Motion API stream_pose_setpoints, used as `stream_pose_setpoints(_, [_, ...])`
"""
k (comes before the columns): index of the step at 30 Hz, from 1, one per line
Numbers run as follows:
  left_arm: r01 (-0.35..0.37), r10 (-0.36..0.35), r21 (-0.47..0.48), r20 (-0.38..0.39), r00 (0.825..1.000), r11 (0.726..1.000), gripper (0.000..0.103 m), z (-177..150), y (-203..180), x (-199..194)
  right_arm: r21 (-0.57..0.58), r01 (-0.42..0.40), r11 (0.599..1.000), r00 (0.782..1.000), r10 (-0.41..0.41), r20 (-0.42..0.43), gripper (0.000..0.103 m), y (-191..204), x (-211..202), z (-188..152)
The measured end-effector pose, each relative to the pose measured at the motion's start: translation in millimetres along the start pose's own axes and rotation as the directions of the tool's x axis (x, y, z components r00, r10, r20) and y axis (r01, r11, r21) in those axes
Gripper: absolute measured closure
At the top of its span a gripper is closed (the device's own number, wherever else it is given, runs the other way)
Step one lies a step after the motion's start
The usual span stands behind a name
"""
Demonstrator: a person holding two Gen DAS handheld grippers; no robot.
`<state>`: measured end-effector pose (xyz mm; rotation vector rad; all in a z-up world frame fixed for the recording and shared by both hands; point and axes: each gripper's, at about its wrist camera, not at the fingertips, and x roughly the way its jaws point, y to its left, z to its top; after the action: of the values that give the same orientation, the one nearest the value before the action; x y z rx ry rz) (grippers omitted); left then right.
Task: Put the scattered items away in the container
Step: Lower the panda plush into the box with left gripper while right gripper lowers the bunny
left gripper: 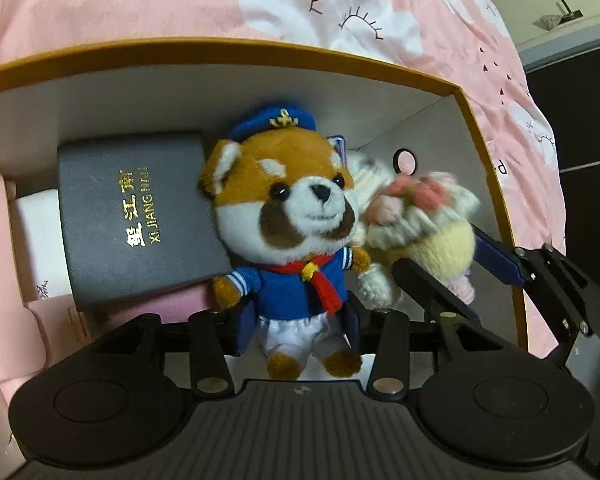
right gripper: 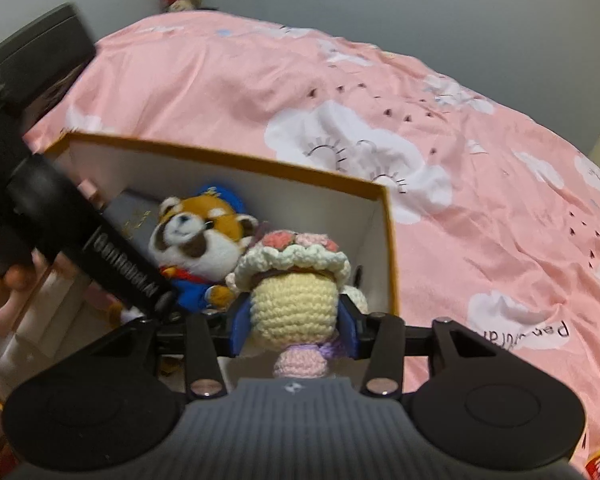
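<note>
Cardboard box (left gripper: 476, 128) holds plush (left gripper: 296, 216), wallet (left gripper: 136, 216).

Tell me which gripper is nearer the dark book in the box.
Left. The left gripper, shut on the red panda plush, sits right beside the dark book. The right gripper, holding the crochet doll, is beyond the plush.

Toys in the box (left gripper: 488, 168)
Red-panda plush (left gripper: 288, 216) upright over black wallet (left gripper: 136, 216); crocheted doll (right gripper: 292, 300) beside it.
</note>
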<state>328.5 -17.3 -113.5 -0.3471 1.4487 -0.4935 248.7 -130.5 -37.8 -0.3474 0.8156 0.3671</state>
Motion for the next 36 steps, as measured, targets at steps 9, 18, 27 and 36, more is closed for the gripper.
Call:
stream_pose_setpoints(9, [-0.009,0.008,0.02,0.035,0.999,1.0,0.043,-7.0,-1.1,-14.6,-0.052,-0.031,0.998,0.999,0.029,-0.03,0.049,0.0,-2.4,-2.4])
stream_pose_setpoints(18, [-0.03,0.027,0.035,0.104,0.994,0.999,0.062,-27.7,-5.4,-35.6,-0.075,-0.114,0.991,0.989,0.106,-0.102,0.059,-4.5,-14.1,-4.3])
stream_pose_setpoints(27, [-0.006,0.013,-0.057,0.126,0.992,0.998,0.074,-23.0,4.7,-16.5,-0.138,-0.1,0.985,0.984,0.077,-0.163,0.075,3.5,-2.1,-3.2])
stream_pose_setpoints(36, [0.015,0.002,-0.122,0.137,0.991,0.992,0.074,-17.2,5.7,-3.6,-0.064,-0.047,0.997,0.991,0.039,-0.128,0.082,-2.1,7.8,0.8])
